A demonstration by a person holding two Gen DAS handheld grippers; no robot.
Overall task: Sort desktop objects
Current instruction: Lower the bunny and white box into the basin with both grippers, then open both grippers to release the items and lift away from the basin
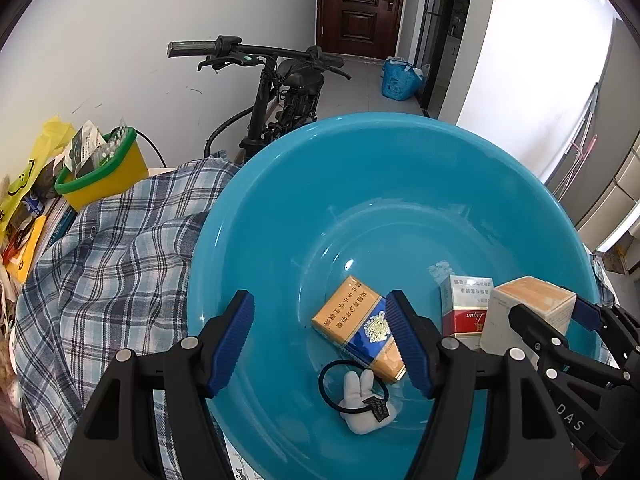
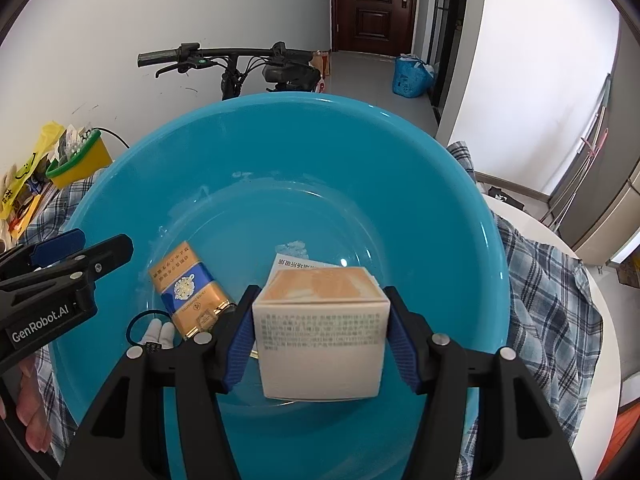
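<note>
- Step in hand, as I judge it: dropping a sorted item into the basin (image 2: 280,136).
- Right gripper (image 2: 320,332) — jaws clamped on the box (image 2: 320,340), held over the basin near the red pack (image 1: 464,304).
- Left gripper (image 1: 320,340) — jaws spread, holding nothing, over the gold pack (image 1: 356,326) and hair tie (image 1: 360,398).
- Next move likely calls for lowering the box, then releasing.

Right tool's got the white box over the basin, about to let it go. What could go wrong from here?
1. The white box, held by the right tool, hangs above the red-and-white pack; released here, it will likely land on that and tip.
2. The open left tool sits low over the gold-and-blue pack and hair tie, so either tool could bump the other.
3. The blue basin rests on rumpled plaid cloth; a knock may shift it.
</note>
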